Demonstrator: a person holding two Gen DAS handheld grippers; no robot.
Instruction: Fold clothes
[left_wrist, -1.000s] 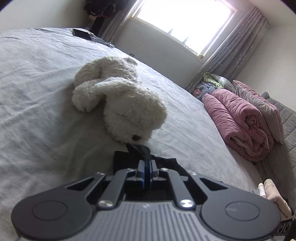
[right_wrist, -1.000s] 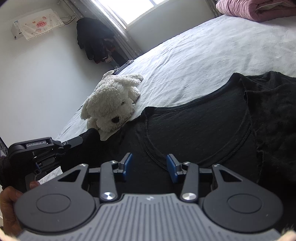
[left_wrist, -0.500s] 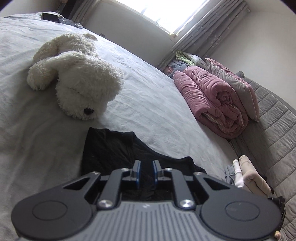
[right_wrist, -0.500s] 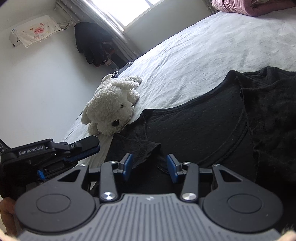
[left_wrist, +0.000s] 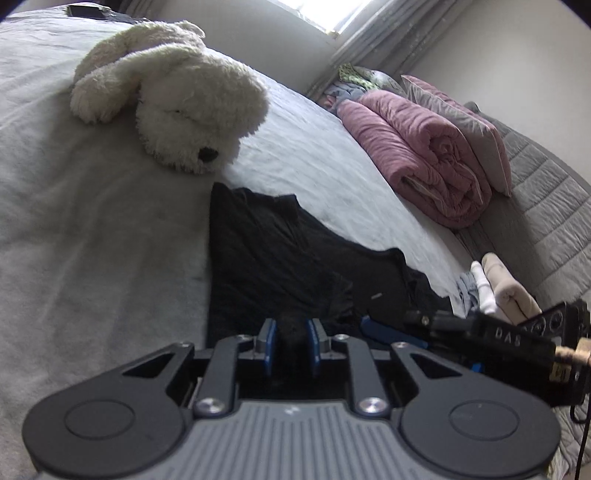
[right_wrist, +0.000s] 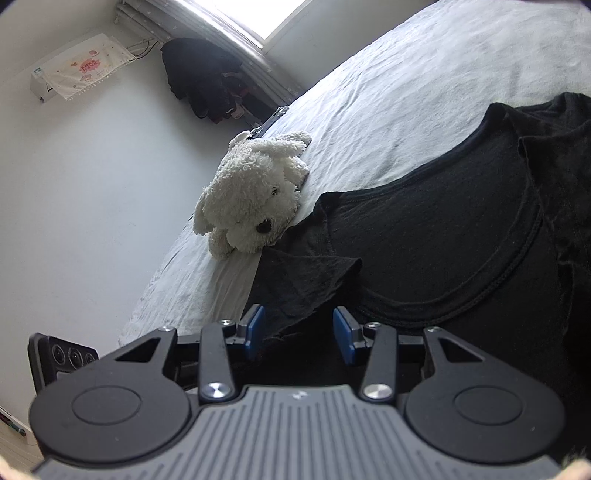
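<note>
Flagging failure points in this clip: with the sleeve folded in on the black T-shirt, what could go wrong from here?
1. The left claw is opening with dark cloth bunched between its pads; the cloth may cling and drag the folded sleeve back out as the claw leaves.
2. The plush dog lies against the black T-shirt; a further fold could snag on it.
3. The right claw hangs open over the sleeve edge and might rumple it.
</note>
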